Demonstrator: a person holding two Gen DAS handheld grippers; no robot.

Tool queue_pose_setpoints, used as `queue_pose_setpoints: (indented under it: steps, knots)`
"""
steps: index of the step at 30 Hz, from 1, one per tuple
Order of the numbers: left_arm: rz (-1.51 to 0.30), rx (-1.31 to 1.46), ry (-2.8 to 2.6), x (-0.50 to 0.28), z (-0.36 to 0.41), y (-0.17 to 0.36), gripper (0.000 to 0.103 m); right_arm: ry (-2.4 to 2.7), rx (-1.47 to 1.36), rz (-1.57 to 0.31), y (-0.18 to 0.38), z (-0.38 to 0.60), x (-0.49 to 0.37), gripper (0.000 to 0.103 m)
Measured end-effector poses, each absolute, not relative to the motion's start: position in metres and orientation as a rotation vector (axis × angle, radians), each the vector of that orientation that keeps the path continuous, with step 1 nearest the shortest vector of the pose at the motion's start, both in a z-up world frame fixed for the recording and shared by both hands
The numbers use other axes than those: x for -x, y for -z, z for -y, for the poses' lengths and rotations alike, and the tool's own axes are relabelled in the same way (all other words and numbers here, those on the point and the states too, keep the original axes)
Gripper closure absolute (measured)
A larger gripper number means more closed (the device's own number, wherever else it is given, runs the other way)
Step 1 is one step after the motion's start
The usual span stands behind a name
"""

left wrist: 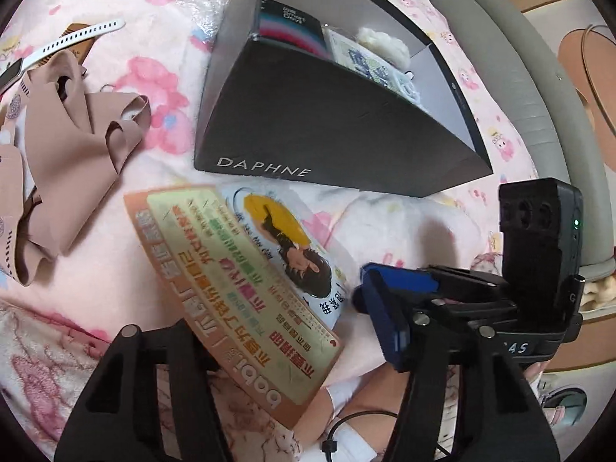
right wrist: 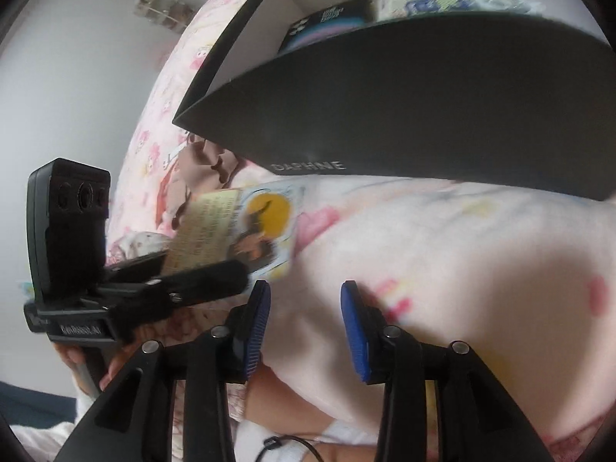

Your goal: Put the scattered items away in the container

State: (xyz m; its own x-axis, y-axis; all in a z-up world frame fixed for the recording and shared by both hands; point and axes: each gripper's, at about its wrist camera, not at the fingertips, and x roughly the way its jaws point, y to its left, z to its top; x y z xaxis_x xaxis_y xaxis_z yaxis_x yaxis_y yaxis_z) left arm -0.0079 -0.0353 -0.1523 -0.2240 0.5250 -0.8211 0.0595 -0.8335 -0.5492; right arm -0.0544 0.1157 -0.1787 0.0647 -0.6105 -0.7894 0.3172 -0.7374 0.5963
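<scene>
Here, left gripper [left wrist: 292, 350] clamped on cards [left wrist: 235, 288], lower edge hidden, right gripper [right wrist: 304, 327] apart, blurred, black box [left wrist: 327, 131] cropped.

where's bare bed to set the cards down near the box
Bare blanket lies in front of the black box, right of the cards, under the open right gripper. Left of the box is crowded: beige straps and a white watch.

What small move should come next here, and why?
Probably make sure the left tool grips the cards between its fingers; I cannot tell whether it pinches them yet. They lie outside the open black box, which already holds items, and the right tool is open and empty.
</scene>
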Motion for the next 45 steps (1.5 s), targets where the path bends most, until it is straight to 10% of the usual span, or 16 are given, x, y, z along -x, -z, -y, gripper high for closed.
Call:
queue_pose_setpoints:
  steps: [10, 18, 35, 38, 42, 45]
  knots:
    - [0.738, 1.800, -2.168, -0.001, 0.066, 0.151, 0.038, 1.648, -1.682, 0.482, 0.201, -0.099, 0.074, 0.069]
    - [0.795, 1.783, -2.208, -0.013, 0.082, 0.142, 0.038, 1.625, -1.637, 0.453, 0.198, -0.088, 0.064, 0.098]
    - [0.622, 1.796, -2.180, -0.001, 0.062, 0.156, 0.037, 1.817, -1.616, 0.241, 0.169, -0.124, 0.027, 0.101]
    - [0.632, 1.781, -2.210, -0.004, 0.067, 0.153, 0.039, 1.857, -1.656, 0.127, 0.171, -0.118, 0.027, 0.096]
    - [0.642, 1.724, -2.263, -0.009, 0.074, 0.145, 0.044, 1.912, -1.597, 0.173, 0.159, -0.123, 0.037, 0.058]
    - [0.648, 1.731, -2.269, -0.005, 0.074, 0.148, 0.048, 1.916, -1.589, 0.166, 0.164, -0.115, 0.044, 0.057]
